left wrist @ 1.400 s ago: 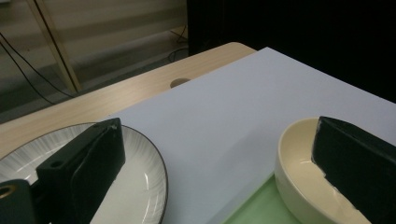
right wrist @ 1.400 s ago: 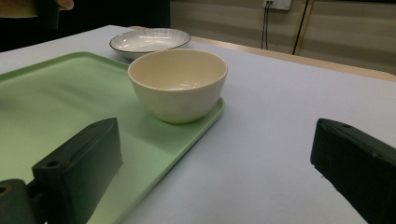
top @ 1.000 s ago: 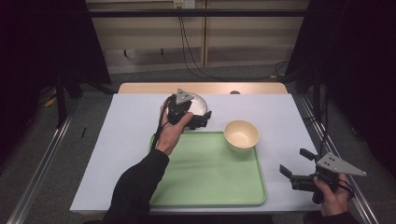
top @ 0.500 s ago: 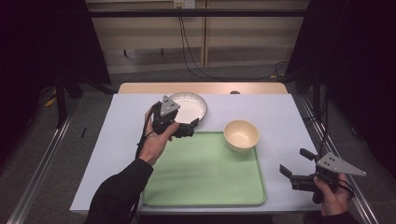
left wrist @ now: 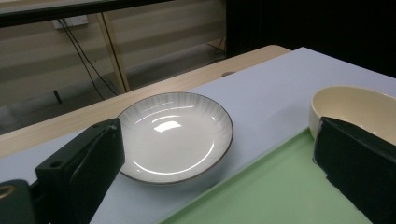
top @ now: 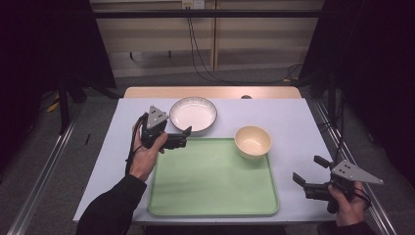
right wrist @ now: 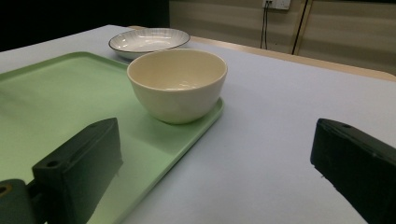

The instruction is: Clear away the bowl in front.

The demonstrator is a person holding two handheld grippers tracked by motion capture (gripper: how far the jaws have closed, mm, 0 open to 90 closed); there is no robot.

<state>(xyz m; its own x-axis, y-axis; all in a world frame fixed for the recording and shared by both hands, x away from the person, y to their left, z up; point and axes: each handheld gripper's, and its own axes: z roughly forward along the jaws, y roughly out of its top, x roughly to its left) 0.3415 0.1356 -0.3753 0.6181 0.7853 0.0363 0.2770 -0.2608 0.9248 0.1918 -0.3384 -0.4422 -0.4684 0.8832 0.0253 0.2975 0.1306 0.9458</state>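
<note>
On tray (right wrist: pixel 56 93), bowl (right wrist: pixel 177 84), plate (right wrist: pixel 149 41) behind

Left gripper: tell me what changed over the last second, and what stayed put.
The left gripper drew back off the plate, toward the person and to the table's left, and now hangs open over the tray's far left corner, holding nothing. The plate, the bowl on the tray's far right corner, the tray and the open right gripper stayed as they were.
</note>
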